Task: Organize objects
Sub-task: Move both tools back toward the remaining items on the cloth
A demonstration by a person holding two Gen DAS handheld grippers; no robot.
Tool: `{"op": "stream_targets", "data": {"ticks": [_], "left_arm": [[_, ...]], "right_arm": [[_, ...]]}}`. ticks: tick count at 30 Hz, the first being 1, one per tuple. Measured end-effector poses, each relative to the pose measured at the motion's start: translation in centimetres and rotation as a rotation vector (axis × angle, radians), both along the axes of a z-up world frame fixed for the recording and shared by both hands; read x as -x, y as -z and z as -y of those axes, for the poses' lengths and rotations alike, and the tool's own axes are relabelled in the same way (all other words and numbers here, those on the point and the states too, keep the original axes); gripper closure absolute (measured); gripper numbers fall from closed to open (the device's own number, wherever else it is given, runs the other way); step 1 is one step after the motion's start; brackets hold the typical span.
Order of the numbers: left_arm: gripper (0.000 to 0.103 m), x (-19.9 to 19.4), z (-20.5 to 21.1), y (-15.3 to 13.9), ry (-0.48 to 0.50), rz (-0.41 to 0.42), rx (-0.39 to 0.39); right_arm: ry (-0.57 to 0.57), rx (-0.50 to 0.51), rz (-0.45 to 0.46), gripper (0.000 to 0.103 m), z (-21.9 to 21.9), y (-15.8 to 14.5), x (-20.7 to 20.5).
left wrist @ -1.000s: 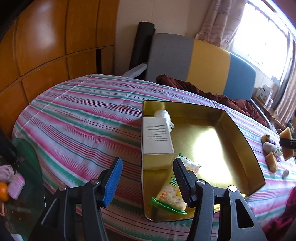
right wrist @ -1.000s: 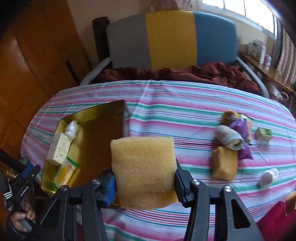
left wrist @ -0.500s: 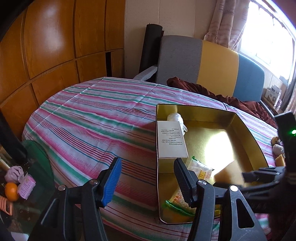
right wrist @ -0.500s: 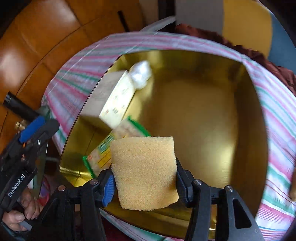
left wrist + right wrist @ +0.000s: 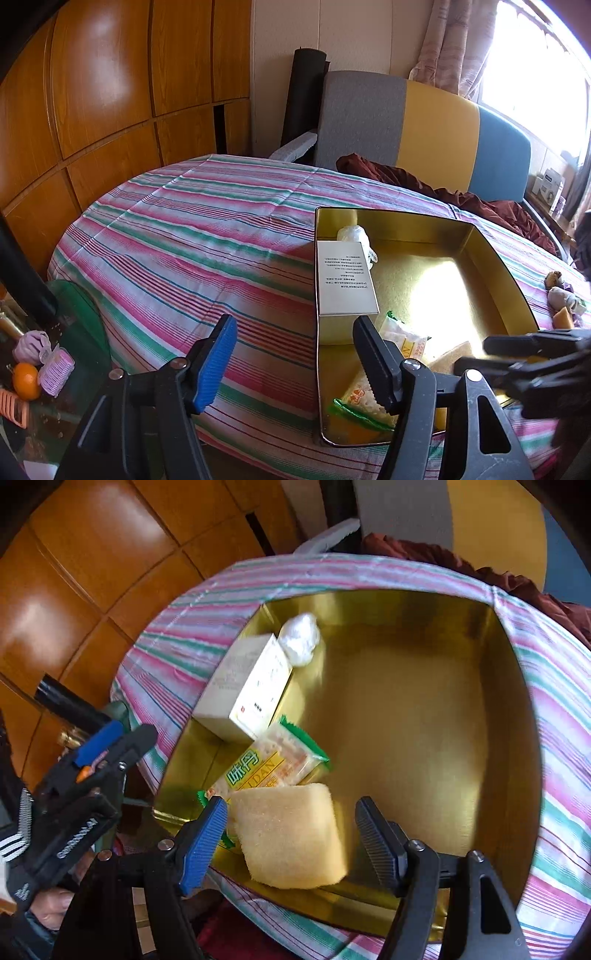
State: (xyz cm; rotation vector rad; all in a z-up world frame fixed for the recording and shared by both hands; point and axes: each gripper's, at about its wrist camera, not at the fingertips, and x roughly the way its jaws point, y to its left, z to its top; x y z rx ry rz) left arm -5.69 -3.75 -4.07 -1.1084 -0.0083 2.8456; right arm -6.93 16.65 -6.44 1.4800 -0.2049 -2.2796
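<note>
- Gold tray [image 5: 491, 686] sits on the striped tablecloth [image 5: 192, 236]; its near wall lies close to the table's front edge, with a narrow strip of cloth between
- Left side of the tray is occupied: a white box [image 5: 245, 690] stands against the left wall, a white wrapped bundle [image 5: 300, 638] lies beside it near the far corner, and a green-edged snack packet [image 5: 273, 764] lies in front of the box
- Centre and right part of the tray floor are bare gold, leaving open room there
- Wide stretch of cloth to the left of the tray carries nothing, as seen from the left wrist view
- Small loose items [image 5: 563, 299] lie on the cloth beyond the tray's right wall, apart from it
- Yellow sponge [image 5: 291, 834] is inside the tray at its near left corner, its far edge touching the snack packet
- Right gripper [image 5: 291, 829] points steeply down over the near wall; its jaws are opening, the sponge lies between them, the blue pad is at its left edge and the black pad stands clear of its right side
- Left gripper [image 5: 295, 360] is angled down at the tray's left wall near the front corner; its jaws are opening with nothing gripped, the black finger over the tray and the blue one over the cloth
- A hand [image 5: 55, 904] holds the left gripper's handle at the lower left of the right wrist view
</note>
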Motion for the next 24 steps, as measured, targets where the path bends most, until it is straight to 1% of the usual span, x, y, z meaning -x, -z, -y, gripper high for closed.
{"op": "stream_targets", "data": {"ticks": [4, 10, 16, 20, 24], "left_arm": [[0.036, -0.2, -0.5, -0.2, 0.014, -0.006, 0.005], [0.035, -0.7, -1.6, -0.7, 0.049, -0.008, -0.004], [0.035, -1.4, -3.5, -1.5, 0.125, -0.024, -0.010], [0.035, -1.4, -5.6, -2.1, 0.192, -0.022, -0.020], [0.036, -1.3, -8.3, -2.7, 0.256, -0.005, -0.035]], "right_arm": [[0.047, 0.008, -0.039, 0.030, -2.2, -1.4, -0.7], [0.149, -0.020, -0.069, 0.030, -6.9, -2.4, -1.8], [0.313, -0.051, -0.071, 0.030, -13.7, -2.9, -3.1], [0.435, -0.069, -0.076, 0.030, -19.1, -3.4, -4.2], [0.603, -0.073, -0.095, 0.030, -25.7, -4.1, -5.8]]}}
